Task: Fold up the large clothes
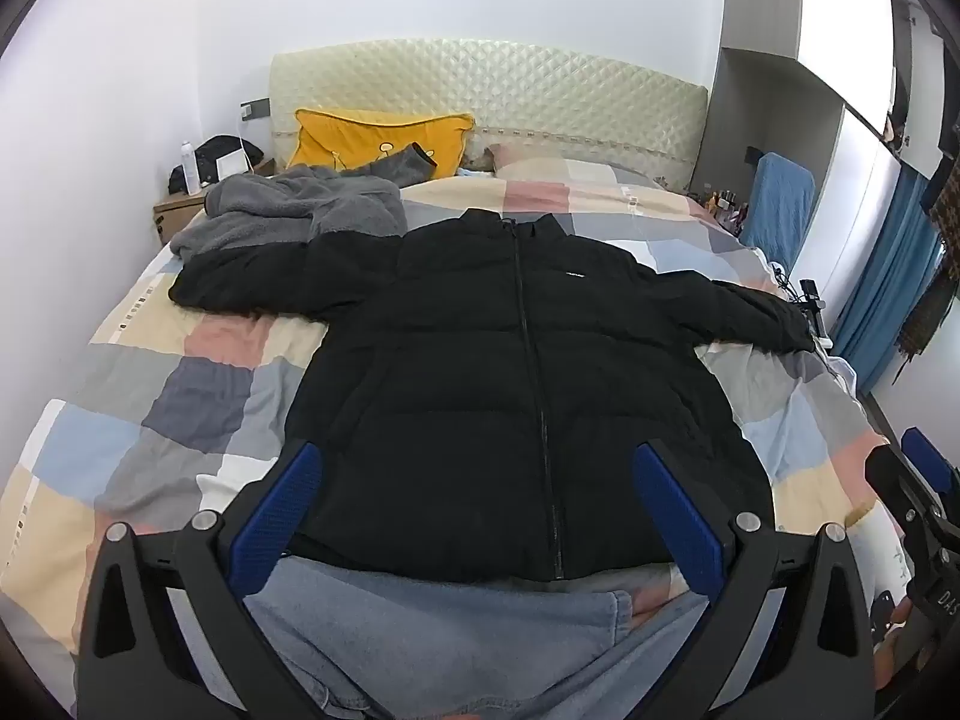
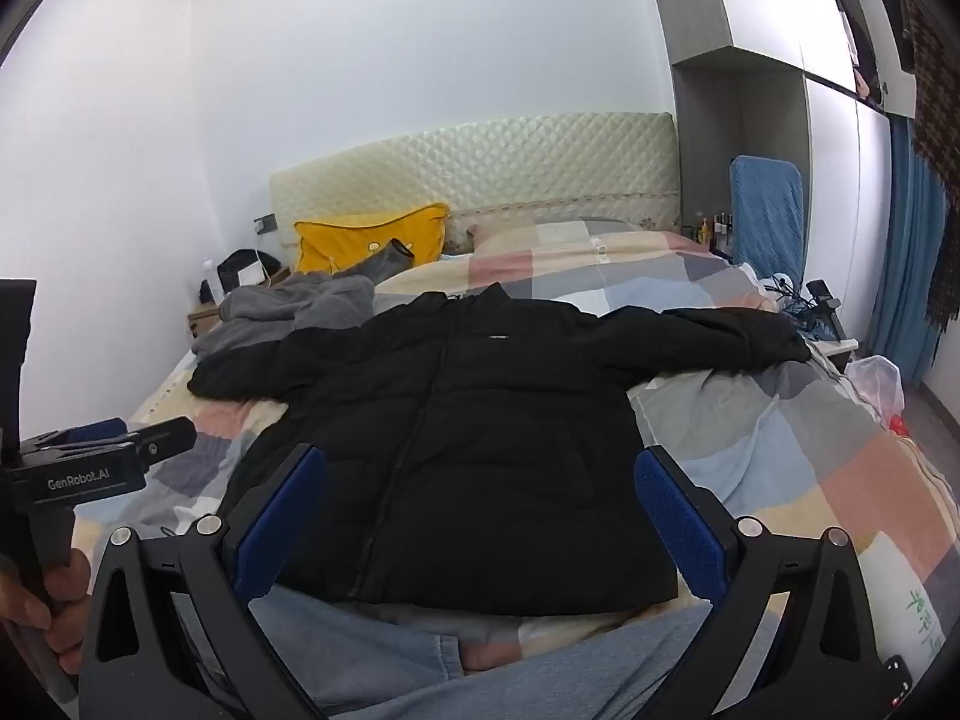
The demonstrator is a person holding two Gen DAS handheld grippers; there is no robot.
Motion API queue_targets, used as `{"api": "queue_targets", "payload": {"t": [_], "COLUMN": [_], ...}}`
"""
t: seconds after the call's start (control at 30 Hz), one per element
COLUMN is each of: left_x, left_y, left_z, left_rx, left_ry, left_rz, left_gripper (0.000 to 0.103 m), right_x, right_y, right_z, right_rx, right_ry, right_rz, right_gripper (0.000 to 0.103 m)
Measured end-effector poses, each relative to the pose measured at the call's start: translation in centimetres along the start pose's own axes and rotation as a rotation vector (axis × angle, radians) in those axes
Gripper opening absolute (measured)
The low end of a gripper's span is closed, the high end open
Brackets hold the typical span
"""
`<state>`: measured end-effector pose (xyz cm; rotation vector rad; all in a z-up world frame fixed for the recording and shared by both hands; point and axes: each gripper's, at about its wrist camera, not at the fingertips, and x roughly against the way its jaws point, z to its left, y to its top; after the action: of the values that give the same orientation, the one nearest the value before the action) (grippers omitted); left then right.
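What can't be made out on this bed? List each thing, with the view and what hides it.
- Grey fleece garment: which garment it is, both views; bunched, partly under the black jacket sleeve.
- Jacket chest logo: too small to read, both views.
- Light-blue denim garment: cut off by the bottom edge and both open grippers' fingers, both views.
- Nightstand items: small, dark, unclear.

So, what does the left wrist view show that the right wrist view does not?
Only the left wrist view: the right gripper at its right edge.

Only the right wrist view: the left gripper, a hand holding its handle, and a white plastic bag beside the bed.

Both: black jacket spread flat, grey fleece, yellow pillow, open jaws.
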<state>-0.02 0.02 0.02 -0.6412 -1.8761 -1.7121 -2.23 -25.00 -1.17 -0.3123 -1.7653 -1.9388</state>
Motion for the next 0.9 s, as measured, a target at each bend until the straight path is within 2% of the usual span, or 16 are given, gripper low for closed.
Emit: {"api": "queue_targets", "payload": {"t": [0.57, 0.9], "left_x": [-0.7, -0.5], "left_y": [-1.0, -0.8], "left_z": [-0.9, 0.2], "left_rx": [0.012, 0.019], "left_ry": [-0.007, -0.028], "left_rz": [0.006, 0.022], "left_gripper": [0.103, 0.103], "right_x": [-0.1, -0.1], "right_y": [-0.4, -0.2], "right_z": [0.4, -0.3], "right_rx": [-0.012, -0.015], "right_ry": [-0.008, -0.007], "right_rz": [-0.001, 0.001], "right_gripper": [0.103, 0.103]}}
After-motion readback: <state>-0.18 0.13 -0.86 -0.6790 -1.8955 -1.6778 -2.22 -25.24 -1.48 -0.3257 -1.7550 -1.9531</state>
